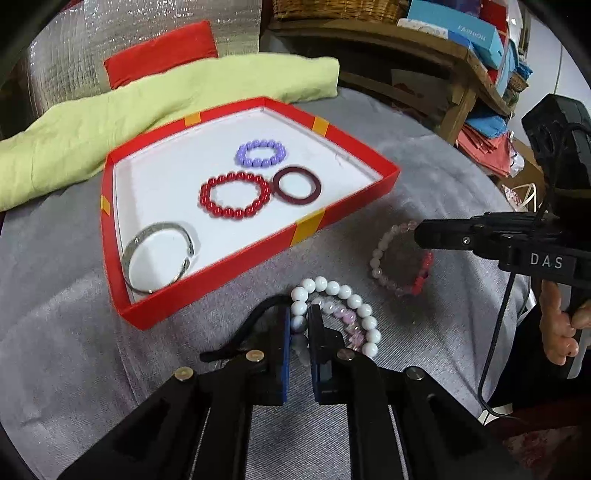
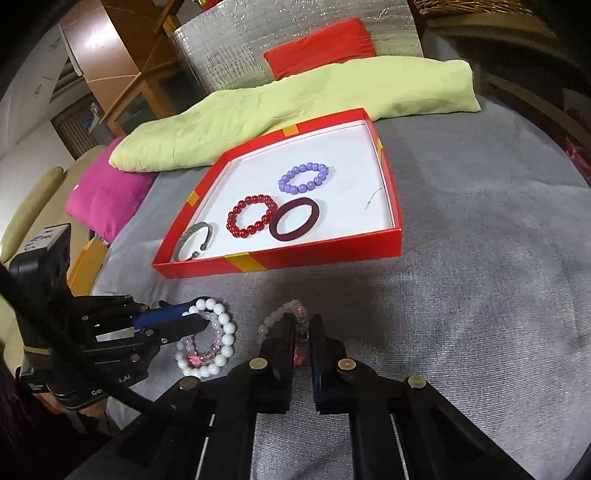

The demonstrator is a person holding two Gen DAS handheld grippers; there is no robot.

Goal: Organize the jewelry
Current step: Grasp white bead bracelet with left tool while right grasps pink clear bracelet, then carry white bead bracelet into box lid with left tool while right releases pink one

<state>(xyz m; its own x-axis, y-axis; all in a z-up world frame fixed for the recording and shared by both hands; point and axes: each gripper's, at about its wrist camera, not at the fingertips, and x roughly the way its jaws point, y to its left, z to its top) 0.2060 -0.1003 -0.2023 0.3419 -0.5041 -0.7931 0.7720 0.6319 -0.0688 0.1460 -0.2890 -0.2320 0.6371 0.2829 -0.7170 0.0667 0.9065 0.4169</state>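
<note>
Both jaws are closed on bracelets, white beads (image 1: 334, 291) left, pink strand (image 2: 280, 317) right; the tangled inner strand could be dragged along.

You had green cloth (image 2: 295, 107) along far edge of grey tabletop (image 2: 480, 258), red cushion (image 2: 321, 46) behind it, pink cushion (image 2: 107, 192) off left edge, wicker basket (image 1: 340, 9) on shelf.

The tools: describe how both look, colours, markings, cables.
Both are black, angular two-finger frames with brass-coloured pivot screws and blue pads inside the fingers. The left tool has a black cable looping past its left finger. The right tool, in the left view, carries white "DAS" lettering, a black cable hanging below, and a bare hand on its grip.
</note>
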